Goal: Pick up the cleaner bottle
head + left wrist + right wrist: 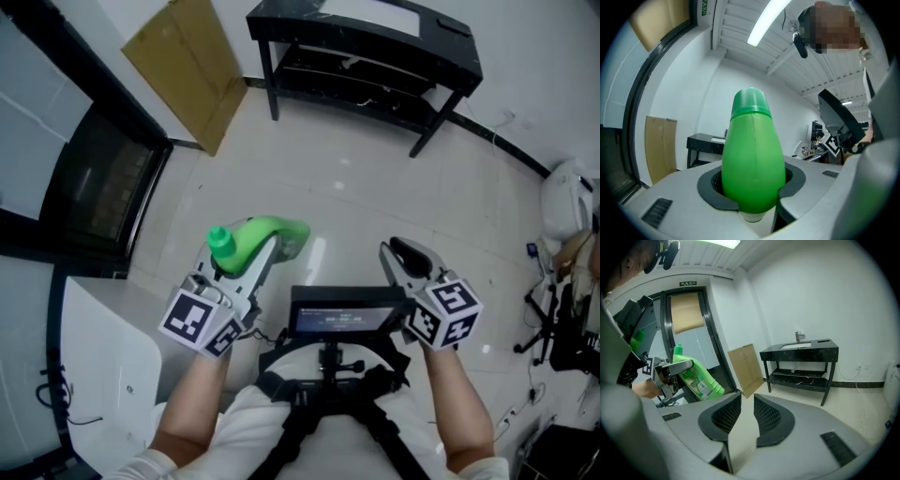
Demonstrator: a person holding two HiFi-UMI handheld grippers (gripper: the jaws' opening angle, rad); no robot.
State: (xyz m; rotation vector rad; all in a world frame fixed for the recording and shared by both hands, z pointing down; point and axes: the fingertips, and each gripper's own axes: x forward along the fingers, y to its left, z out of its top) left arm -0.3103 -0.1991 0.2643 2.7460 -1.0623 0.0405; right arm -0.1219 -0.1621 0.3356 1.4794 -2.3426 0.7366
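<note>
The green cleaner bottle (274, 230) is held in the air above the tiled floor, its green cap (221, 240) nearest me. My left gripper (261, 255) is shut on its body. In the left gripper view the bottle (752, 159) fills the space between both dark pads (710, 190), cap end up. My right gripper (403, 255) hovers to the right of it, apart from it, jaws open with nothing between them (743, 416). The right gripper view shows the bottle (701, 378) tilted in the left gripper (675, 367).
A black console table (375, 47) stands against the far wall. A sheet of cardboard (187, 66) leans beside a dark-framed glass door (94, 178). A white surface (103, 347) lies at my left, a white appliance (565, 197) and cables at the right. A chest-mounted screen (342, 319) sits between my arms.
</note>
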